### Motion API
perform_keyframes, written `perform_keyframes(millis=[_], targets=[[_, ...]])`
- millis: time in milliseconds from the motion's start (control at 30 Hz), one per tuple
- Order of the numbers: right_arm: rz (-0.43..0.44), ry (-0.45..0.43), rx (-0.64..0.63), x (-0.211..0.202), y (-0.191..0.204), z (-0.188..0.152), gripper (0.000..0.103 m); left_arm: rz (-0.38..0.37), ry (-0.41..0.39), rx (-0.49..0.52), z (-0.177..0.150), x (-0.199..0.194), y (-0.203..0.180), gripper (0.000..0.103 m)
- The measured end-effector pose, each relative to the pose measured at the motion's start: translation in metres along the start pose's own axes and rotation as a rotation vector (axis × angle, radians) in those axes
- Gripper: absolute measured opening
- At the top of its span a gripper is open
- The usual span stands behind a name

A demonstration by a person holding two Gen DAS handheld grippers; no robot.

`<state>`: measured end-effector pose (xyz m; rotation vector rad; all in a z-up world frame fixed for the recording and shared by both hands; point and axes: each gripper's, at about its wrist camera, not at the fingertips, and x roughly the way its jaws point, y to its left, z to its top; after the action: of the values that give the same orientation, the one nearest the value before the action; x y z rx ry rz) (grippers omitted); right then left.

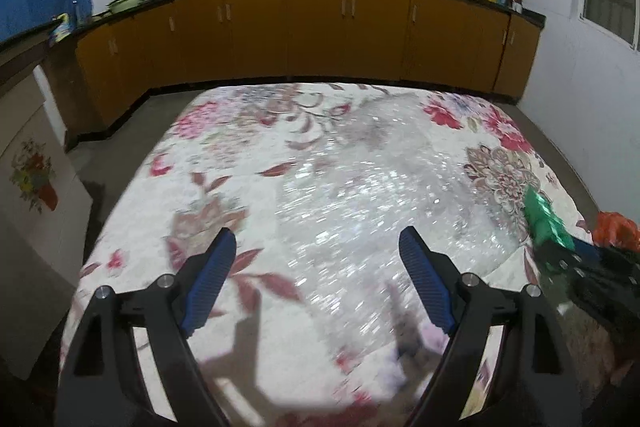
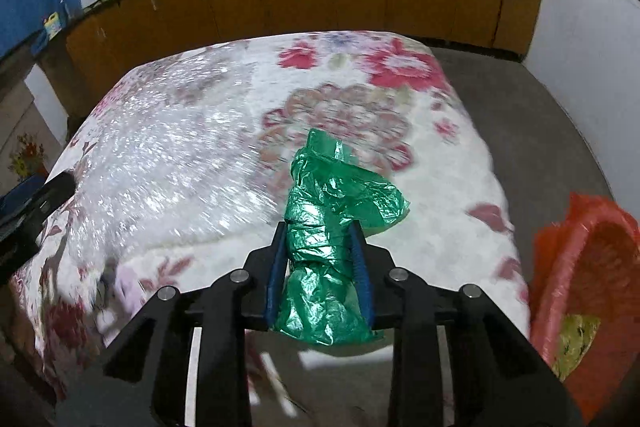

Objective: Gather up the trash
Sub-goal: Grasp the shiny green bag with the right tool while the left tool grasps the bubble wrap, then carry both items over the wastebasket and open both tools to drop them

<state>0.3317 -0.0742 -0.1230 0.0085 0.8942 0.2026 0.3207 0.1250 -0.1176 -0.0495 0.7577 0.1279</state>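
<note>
Right tongs (image 2: 320, 259): clenched on the crumpled green plastic bag (image 2: 332, 227), pads pinching its bunched middle, above the near edge of the floral bedspread (image 2: 400, 99).
Green bag handling: likely feather-light, soft, slippery film; grip the thick wad, not a loose flap.
Left tongs (image 1: 316, 283): released, jaws wide, nothing between them.
Bubble wrap (image 1: 360, 179): flat on the bedspread, light and crushable; pinch an edge.
Red bin bag (image 2: 592, 267): open just beside the bed, to the right.

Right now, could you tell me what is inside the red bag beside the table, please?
Inside the red bag, the right wrist view shows one yellowish crumpled piece near the bottom. The bag's near wall and the picture's edge hide the rest, so anything else inside cannot be seen.
</note>
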Motion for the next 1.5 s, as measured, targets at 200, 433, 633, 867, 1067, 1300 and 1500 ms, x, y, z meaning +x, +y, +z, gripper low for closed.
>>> perform_keyframes(millis=[200, 433, 633, 867, 1067, 1300, 1500], targets=[[0.007, -0.012, 0.097, -0.024, -0.043, -0.020, 0.031, 0.013, 0.069, 0.043, 0.011, 0.035, -0.020, 0.082], [0.019, -0.032, 0.151, -0.043, -0.062, -0.028, 0.031, -0.062, 0.160, -0.002, 0.000, 0.057, -0.019, 0.052], [0.029, -0.059, 0.180, -0.059, -0.067, -0.029, 0.031, -0.084, 0.141, 0.059, -0.006, 0.044, -0.033, 0.021], [0.034, -0.112, 0.200, -0.089, -0.075, -0.032, 0.031, -0.124, 0.066, 0.050, -0.008, 0.002, -0.028, 0.019], [0.017, -0.168, 0.205, -0.121, -0.082, -0.037, 0.031, -0.177, -0.020, 0.069, -0.002, -0.048, -0.037, 0.019], [-0.013, -0.209, 0.222, -0.151, -0.094, -0.045, 0.031, -0.264, -0.082, 0.108, -0.001, -0.097, -0.063, 0.019], [-0.041, -0.239, 0.252, -0.175, -0.108, -0.055, 0.031, -0.329, -0.116, 0.141, -0.001, -0.127, -0.093, 0.019]])
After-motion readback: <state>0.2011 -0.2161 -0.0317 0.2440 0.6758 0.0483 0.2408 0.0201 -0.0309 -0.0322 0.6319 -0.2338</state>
